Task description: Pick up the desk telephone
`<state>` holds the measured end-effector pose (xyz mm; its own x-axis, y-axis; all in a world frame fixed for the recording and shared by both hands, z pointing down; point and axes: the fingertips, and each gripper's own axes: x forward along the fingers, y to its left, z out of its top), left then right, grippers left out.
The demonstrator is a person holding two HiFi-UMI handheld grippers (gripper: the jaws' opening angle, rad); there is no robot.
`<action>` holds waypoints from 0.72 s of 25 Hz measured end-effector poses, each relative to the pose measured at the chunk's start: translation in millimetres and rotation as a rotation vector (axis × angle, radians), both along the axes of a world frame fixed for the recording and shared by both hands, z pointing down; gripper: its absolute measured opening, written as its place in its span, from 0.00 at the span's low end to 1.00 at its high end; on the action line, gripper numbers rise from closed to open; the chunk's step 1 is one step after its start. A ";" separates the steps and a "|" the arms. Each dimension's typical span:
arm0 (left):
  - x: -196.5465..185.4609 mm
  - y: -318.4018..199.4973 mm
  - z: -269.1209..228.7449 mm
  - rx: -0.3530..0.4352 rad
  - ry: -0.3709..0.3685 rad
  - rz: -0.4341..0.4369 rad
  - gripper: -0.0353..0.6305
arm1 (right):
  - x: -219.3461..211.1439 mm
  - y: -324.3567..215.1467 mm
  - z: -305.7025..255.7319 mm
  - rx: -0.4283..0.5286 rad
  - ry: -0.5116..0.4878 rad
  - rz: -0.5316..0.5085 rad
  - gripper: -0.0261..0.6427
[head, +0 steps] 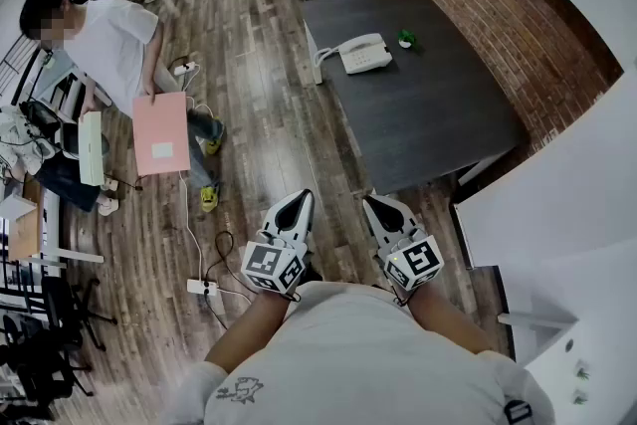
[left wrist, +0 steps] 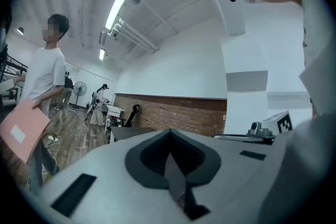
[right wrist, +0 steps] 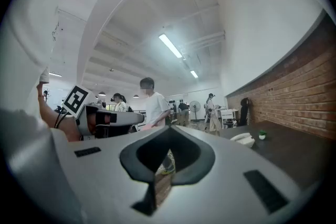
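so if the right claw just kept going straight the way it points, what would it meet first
Nothing close: the right claw points over open wood floor, passing left of the dark table. First in line looks like the person in the white shirt, though depth is unclear.

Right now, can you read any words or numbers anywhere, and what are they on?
No words or numbers can be read here.
On the folder: a white label, too small to read.
On the phone: keys too small to read.
On the left gripper and right gripper: black-and-white square patterns, not letters.
On the shirt: a print, too blurred to read.
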<state>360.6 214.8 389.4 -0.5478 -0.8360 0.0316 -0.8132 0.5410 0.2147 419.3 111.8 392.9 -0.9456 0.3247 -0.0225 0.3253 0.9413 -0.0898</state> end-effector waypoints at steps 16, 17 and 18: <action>-21.1 6.8 3.0 -0.013 0.008 -0.011 0.07 | -19.7 6.3 5.0 -0.004 0.003 -0.001 0.04; -22.9 6.6 3.4 -0.012 0.009 -0.010 0.07 | -21.4 6.2 4.1 -0.001 0.001 -0.001 0.04; -24.8 6.4 4.1 -0.011 0.009 -0.010 0.07 | -23.0 5.9 4.2 -0.003 0.001 0.000 0.04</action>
<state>335.8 221.2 393.4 -0.5554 -0.8303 0.0460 -0.8060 0.5511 0.2159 396.2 117.8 397.1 -0.9455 0.3249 -0.0229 0.3256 0.9409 -0.0930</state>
